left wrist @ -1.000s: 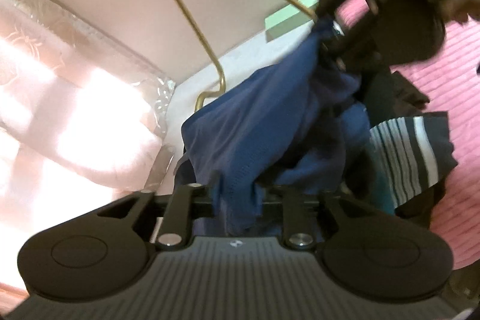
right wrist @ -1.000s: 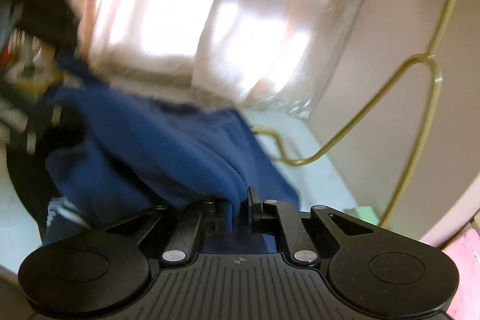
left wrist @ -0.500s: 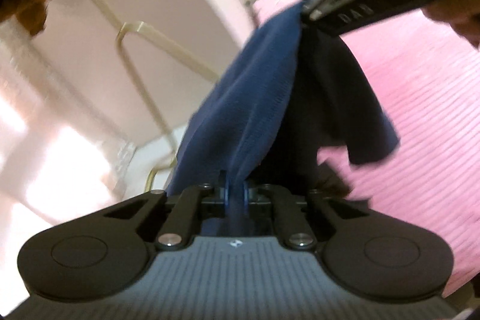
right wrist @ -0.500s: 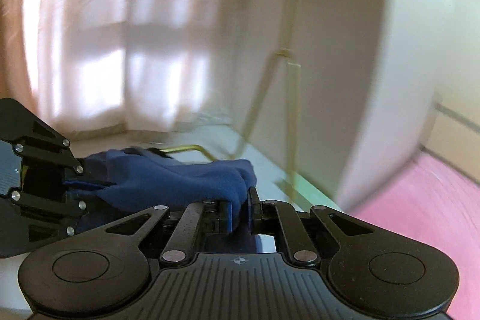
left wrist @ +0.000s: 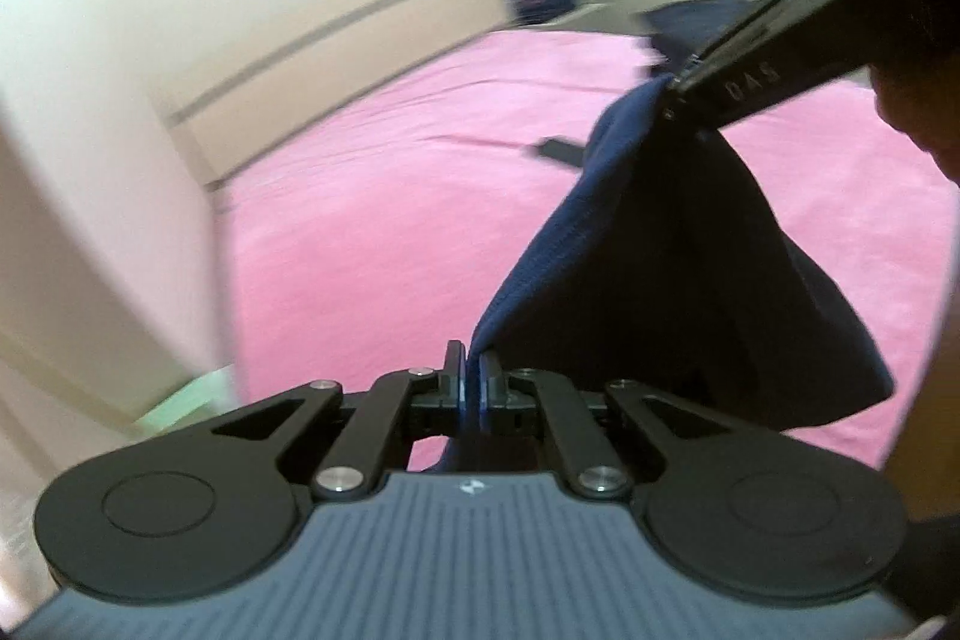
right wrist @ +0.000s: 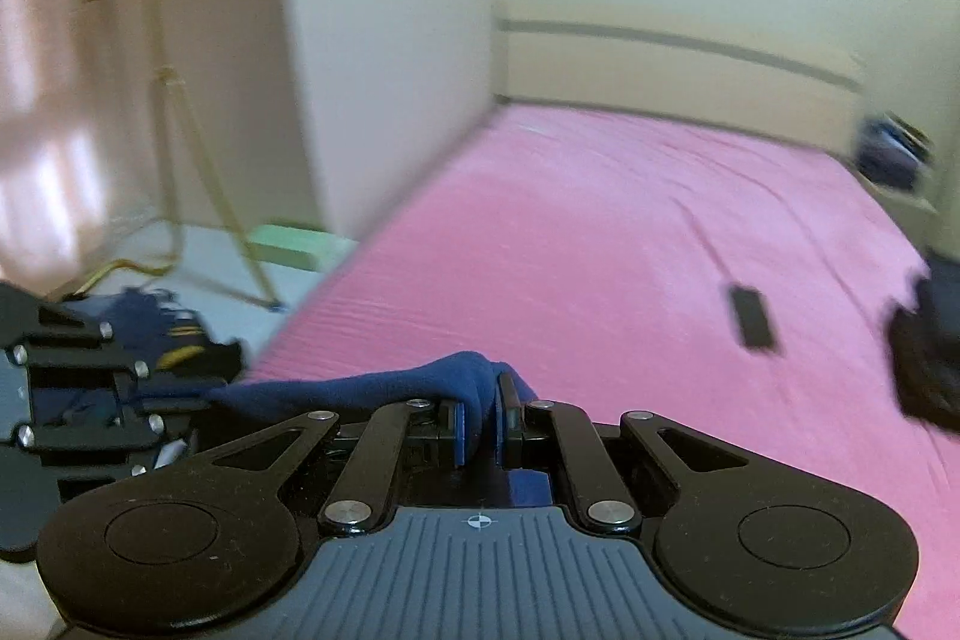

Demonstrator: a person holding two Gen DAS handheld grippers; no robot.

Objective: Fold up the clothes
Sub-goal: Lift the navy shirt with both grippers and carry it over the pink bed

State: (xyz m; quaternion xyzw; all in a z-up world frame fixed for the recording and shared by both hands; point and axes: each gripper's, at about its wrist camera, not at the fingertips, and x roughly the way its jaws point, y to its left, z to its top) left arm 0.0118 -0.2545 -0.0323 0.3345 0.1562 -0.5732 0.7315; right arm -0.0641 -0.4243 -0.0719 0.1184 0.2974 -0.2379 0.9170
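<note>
Navy garment [left wrist: 690,250] hangs stretched between both grippers above pink bed [right wrist: 600,232]; left gripper [left wrist: 474,376] and right gripper [right wrist: 480,418] each clamp one corner, cloth's long axis running gripper to gripper.

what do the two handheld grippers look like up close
Both match: left gripper and right gripper have black linkage arms with silver pivot screws, round black side discs, blue-edged finger pads and a ribbed grey body bearing a small white mark. Seen side-on, the right one shows white lettering.
</note>
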